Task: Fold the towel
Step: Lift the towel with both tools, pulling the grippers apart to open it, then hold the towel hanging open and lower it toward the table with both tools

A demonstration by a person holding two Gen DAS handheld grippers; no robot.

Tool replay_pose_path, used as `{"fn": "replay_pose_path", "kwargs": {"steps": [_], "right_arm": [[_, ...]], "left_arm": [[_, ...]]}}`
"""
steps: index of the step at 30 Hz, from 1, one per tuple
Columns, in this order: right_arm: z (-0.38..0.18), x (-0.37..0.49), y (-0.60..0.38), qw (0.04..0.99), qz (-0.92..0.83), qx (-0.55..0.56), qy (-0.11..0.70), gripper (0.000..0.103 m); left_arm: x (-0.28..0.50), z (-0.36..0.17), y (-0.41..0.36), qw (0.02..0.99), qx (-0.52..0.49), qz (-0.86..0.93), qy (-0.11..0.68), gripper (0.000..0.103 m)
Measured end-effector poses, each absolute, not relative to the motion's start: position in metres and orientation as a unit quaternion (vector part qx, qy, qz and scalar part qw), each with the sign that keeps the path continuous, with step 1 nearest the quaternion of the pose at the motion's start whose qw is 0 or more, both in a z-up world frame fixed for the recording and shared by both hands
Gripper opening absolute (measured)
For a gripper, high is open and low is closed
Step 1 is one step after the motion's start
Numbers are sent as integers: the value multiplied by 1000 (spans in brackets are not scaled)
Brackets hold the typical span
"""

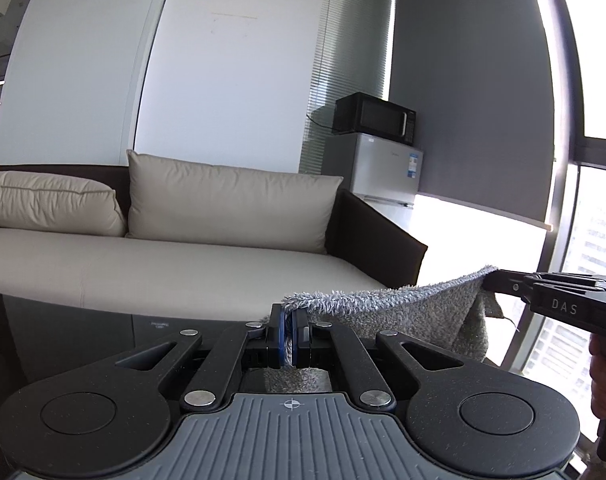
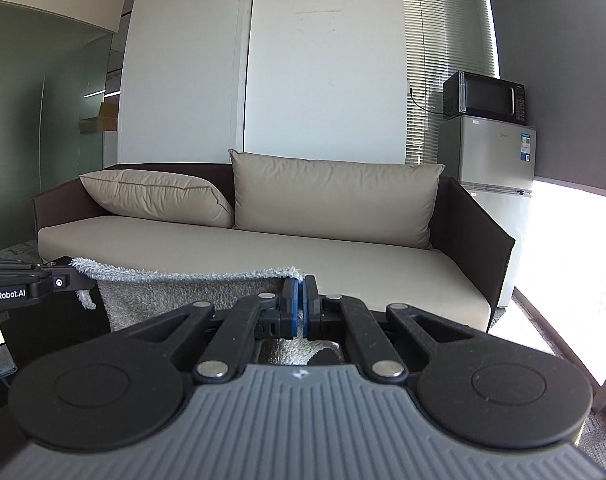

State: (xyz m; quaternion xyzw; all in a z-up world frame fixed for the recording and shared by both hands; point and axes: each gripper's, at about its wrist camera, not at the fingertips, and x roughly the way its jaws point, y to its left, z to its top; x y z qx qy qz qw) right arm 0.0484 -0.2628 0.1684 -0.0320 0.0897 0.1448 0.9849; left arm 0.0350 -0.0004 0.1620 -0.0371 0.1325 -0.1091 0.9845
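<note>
A grey fluffy towel (image 1: 403,312) hangs in the air, stretched between my two grippers. My left gripper (image 1: 289,330) is shut on one top corner of it. The right gripper (image 1: 499,282) shows at the right of the left wrist view, shut on the other top corner. In the right wrist view my right gripper (image 2: 302,306) is shut on the towel (image 2: 175,292), and the left gripper (image 2: 69,280) holds the far corner at the left. The towel's top edge runs nearly level between them; its lower part is hidden behind the gripper bodies.
A beige sofa (image 2: 263,248) with two cushions and dark arms stands ahead. A black microwave (image 2: 487,96) sits on a small silver fridge (image 2: 499,168) at the right. Bright windows (image 1: 591,220) are on the right. A hand (image 1: 605,376) grips the right tool.
</note>
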Motion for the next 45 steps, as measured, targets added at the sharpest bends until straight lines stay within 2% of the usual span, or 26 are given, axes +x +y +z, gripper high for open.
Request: {"fn": "replay_pose_path", "kwargs": {"steps": [12, 34, 40, 45], "right_arm": [[204, 15, -263, 981, 164, -69, 81, 1], [218, -54, -278, 980, 167, -74, 79, 2], [208, -37, -274, 979, 163, -73, 98, 2], [177, -6, -268, 976, 158, -76, 128, 2]], "left_arm": [[8, 197, -4, 988, -22, -102, 115, 3], [-56, 213, -30, 993, 0, -81, 85, 3], [-38, 199, -32, 993, 2, -65, 103, 3], [-13, 173, -34, 991, 7, -52, 125, 3]]}}
